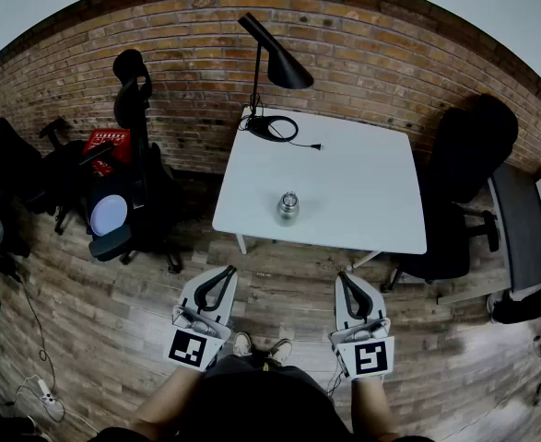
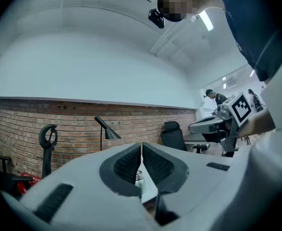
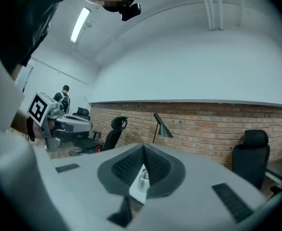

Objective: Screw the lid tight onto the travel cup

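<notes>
Near the front edge of the white table [image 1: 362, 182], a little left of its middle, stands the travel cup [image 1: 288, 207], upright, silver lid [image 1: 289, 196] sitting on top, though how far it is screwed down can't be told from here. Nothing touches it. Over at the back left corner sits a black desk lamp [image 1: 275, 58], its cord looped round the base with the plug lying on the tabletop. Pull back off the table and here come both tools, held level above the wooden floor [image 1: 113, 320], well short of the front edge: the left gripper [image 1: 224, 273] has its jaws pressed together with nothing between them, and the right gripper [image 1: 345, 277] is the same, pads closed tight and empty. Both point toward the cup. Black office chairs flank the table, one on the right [image 1: 464, 182] and another by the brick wall [image 1: 371, 53] on the left.
</notes>
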A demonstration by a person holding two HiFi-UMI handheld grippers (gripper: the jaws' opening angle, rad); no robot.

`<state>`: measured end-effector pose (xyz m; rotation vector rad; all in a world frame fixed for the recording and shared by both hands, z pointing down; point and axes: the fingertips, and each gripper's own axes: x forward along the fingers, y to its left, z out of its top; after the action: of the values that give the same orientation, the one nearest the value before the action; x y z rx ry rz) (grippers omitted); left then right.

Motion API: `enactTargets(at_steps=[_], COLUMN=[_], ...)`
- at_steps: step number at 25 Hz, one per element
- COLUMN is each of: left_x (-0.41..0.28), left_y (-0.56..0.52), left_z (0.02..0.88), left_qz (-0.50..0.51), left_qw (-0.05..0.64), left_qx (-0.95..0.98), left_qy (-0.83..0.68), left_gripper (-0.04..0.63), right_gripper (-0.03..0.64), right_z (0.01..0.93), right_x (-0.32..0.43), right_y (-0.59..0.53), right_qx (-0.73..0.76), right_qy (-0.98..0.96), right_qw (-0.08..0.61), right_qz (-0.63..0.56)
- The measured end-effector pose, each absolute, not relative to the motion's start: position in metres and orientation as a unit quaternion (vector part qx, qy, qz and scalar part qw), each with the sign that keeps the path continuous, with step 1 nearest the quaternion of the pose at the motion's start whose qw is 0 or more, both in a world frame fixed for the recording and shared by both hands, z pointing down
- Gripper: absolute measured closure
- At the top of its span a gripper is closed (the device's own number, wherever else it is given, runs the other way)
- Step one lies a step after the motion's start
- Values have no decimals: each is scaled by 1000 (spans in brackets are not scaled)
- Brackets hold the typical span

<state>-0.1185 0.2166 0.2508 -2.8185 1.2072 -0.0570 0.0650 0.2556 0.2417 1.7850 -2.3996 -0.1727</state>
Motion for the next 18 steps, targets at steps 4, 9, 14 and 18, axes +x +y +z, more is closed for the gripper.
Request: enactTargets(at_steps=[4, 9, 14, 18], left_x=[-116, -109, -103, -107], left_y=[221, 226, 229, 224], left_z=[254, 257, 261, 272], left_qz=[-21, -24, -22, -30], left_qw=[35, 39, 40, 26], left_qx=[-916, -913, -910, -908], left_qy=[400, 406, 412, 417], left_gripper=[563, 563, 563, 563], right_gripper=[604, 604, 604, 604], right_z=[240, 242, 252, 262], right_x=[70, 76, 80, 75], right_y=[254, 256, 257, 254], right_qx=[589, 577, 562, 552], right_qy=[-802, -812, -824, -830], right_qw=[68, 57, 46, 62], right_qz=[-76, -71, -56, -47])
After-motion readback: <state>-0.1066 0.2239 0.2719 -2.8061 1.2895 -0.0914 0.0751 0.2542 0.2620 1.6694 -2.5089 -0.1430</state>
